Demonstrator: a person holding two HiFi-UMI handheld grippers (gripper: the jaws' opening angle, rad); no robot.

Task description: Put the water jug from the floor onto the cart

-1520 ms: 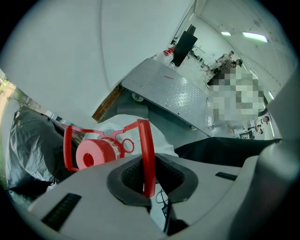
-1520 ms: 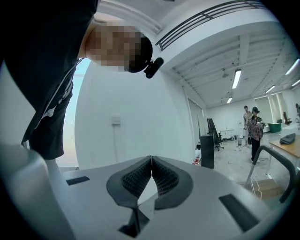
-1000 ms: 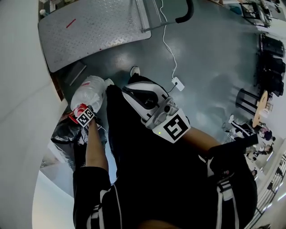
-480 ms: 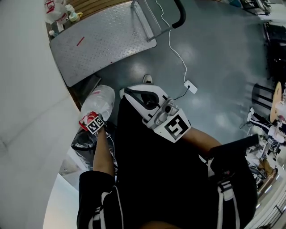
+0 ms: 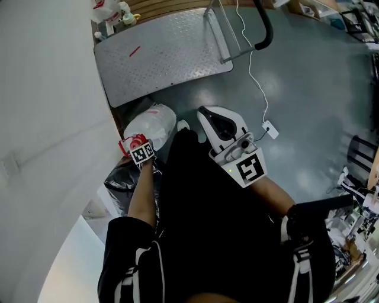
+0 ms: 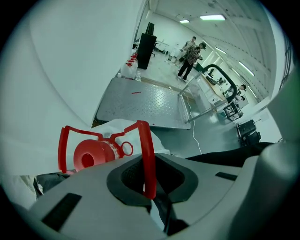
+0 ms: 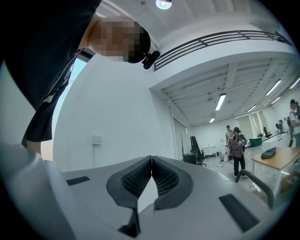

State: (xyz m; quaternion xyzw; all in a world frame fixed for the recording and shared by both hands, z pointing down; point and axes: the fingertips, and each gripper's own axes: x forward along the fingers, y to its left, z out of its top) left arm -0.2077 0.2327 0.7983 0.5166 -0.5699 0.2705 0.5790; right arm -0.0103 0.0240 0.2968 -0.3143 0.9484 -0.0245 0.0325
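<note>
The water jug (image 5: 152, 123) is a clear plastic bottle with a red cap (image 6: 88, 157) and a red carry handle (image 6: 146, 157). My left gripper (image 5: 138, 148) is shut on that handle, and the thin red strap runs down between the dark pads (image 6: 126, 180). The jug hangs by the near corner of the cart (image 5: 160, 50), a grey checker-plate platform with a black push bar (image 5: 265, 28). My right gripper (image 5: 228, 131) is held in front of the person's body, apart from the jug. Its jaws (image 7: 151, 161) are shut on nothing and point up at a white wall.
A black bag (image 5: 121, 180) lies on the floor under the left arm. A white cable with an adapter (image 5: 269, 128) trails across the grey floor right of the cart. A white wall (image 5: 47, 118) fills the left side. Bottles (image 5: 112, 10) stand beyond the cart's far end. People (image 6: 190, 58) stand far off.
The head view has swung, so the cart and the jug sit further right in the picture. The jug, still hanging from my left gripper, is slightly nearer the cart's corner. The right gripper keeps its place.
</note>
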